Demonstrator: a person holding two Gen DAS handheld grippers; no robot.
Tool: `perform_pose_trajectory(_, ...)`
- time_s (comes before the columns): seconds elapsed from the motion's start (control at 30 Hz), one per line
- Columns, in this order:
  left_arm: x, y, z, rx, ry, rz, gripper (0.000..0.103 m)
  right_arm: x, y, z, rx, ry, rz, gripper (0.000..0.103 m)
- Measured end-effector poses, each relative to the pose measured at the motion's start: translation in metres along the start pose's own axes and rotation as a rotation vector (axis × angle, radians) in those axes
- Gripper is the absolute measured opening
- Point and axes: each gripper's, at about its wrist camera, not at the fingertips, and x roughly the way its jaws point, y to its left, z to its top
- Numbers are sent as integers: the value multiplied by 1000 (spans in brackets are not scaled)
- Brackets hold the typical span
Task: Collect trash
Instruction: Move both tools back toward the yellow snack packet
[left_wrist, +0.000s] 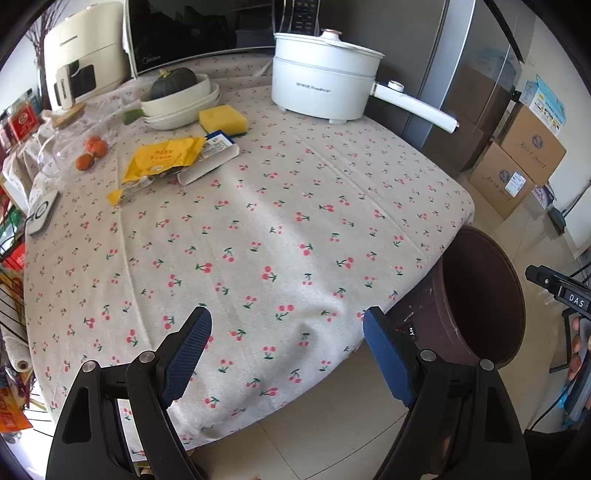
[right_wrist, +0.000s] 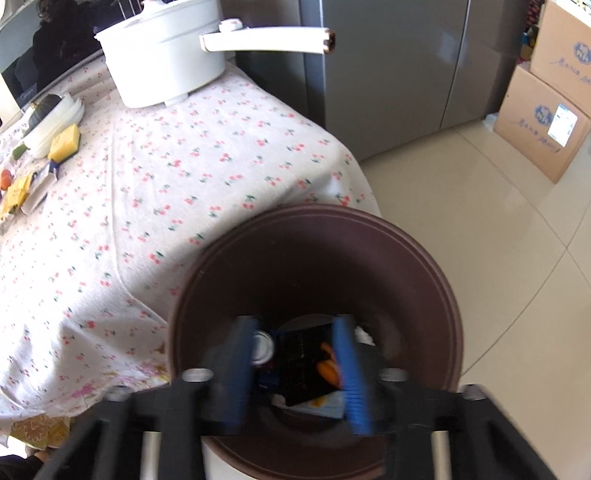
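The trash still to collect lies on the tabletop (left_wrist: 280, 229) well away from the brown bin (left_wrist: 480, 295): a crinkled yellow wrapper (left_wrist: 162, 158), glossy and torn at one corner, overlapping a flat white tray-like carton (left_wrist: 210, 162) with a blue-printed label. The bin itself is a round, smooth plastic tub standing on the tiled floor, tucked against the tabletop's corner. Inside it sit a dark flat packet (right_wrist: 303, 365), a metal can end (right_wrist: 263, 346), orange peel (right_wrist: 328, 371) and a pale blue paper piece (right_wrist: 325, 406).

The right tool (right_wrist: 295, 373) hangs over the bin's mouth, its blue ribbed pads apart and motion-blurred, nothing pressed between them. The left tool (left_wrist: 286, 354) hovers over the tabletop's near edge beside the bin, pads wide apart and empty.

A cherry-print cloth, soft and creased, covers the tabletop. Beyond the wrapper from the bin stand a yellow sponge (left_wrist: 222, 118), stacked white bowls holding a dark green squash (left_wrist: 173, 83), small oranges (left_wrist: 92, 151), and a white electric pot (left_wrist: 321, 88) with a long handle.
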Motion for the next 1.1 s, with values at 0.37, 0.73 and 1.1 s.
perform_pose_trajectory(0.37, -19, 80, -13, -111, -8, 70, 86, 0, 64, 16, -67, -43, 42, 81)
perform_pose_trajectory(0.73, -27, 162, -22, -230, -11, 214, 103, 18, 152, 31, -137, -56, 82, 88)
perform_pose_trajectory(1.1, -22, 214, -14, -334, 12, 247, 103, 70, 247, 58, -188, -16, 130, 90)
